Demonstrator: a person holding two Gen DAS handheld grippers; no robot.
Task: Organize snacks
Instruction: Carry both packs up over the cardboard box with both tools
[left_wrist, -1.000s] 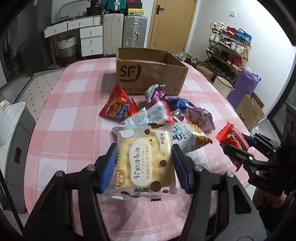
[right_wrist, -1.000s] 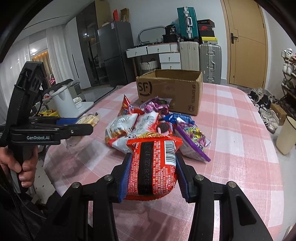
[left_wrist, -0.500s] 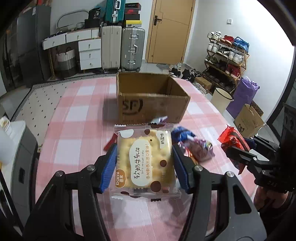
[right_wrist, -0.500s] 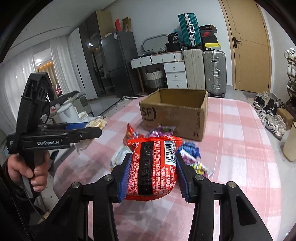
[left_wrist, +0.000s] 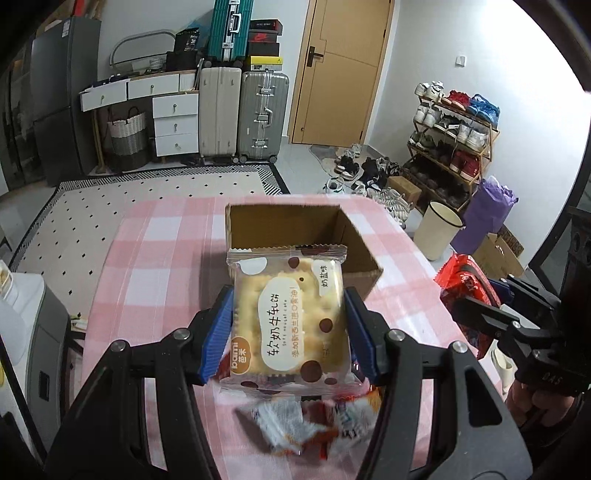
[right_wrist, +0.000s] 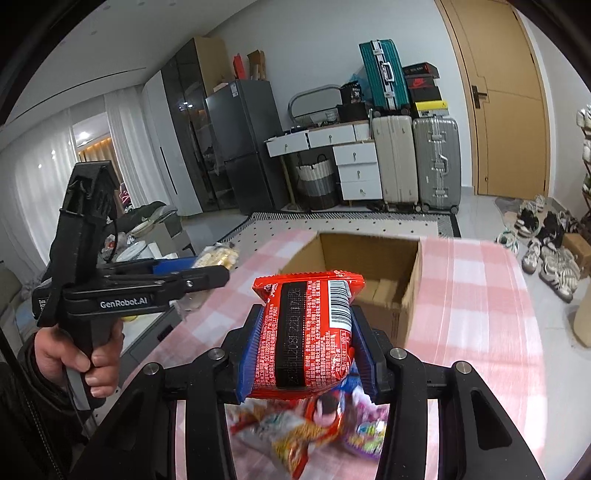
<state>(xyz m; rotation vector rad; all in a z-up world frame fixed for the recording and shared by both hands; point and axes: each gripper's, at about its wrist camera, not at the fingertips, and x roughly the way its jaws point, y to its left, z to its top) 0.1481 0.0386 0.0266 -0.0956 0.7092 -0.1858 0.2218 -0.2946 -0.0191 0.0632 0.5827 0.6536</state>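
My left gripper (left_wrist: 288, 332) is shut on a clear cracker packet (left_wrist: 290, 321) with yellow crackers, held above the table just before the open cardboard box (left_wrist: 354, 236). My right gripper (right_wrist: 306, 343) is shut on a red snack packet (right_wrist: 306, 332), held above the table in front of the same box (right_wrist: 373, 251). The box looks empty inside. The right gripper with its red packet (left_wrist: 461, 291) shows at the right of the left wrist view. The left gripper (right_wrist: 207, 275) shows at the left of the right wrist view. Loose snack packets (right_wrist: 314, 432) lie blurred below both grippers.
The table has a pink and white checked cloth (left_wrist: 155, 258). Suitcases (left_wrist: 262, 114), drawers and a door stand at the back. A shoe rack (left_wrist: 454, 140), a bin (left_wrist: 439, 236) and a purple bag are at the right.
Both grippers have risen and moved forward toward the box with their packets. The snack pile has dropped to the bottom of both views and the box interior now shows.
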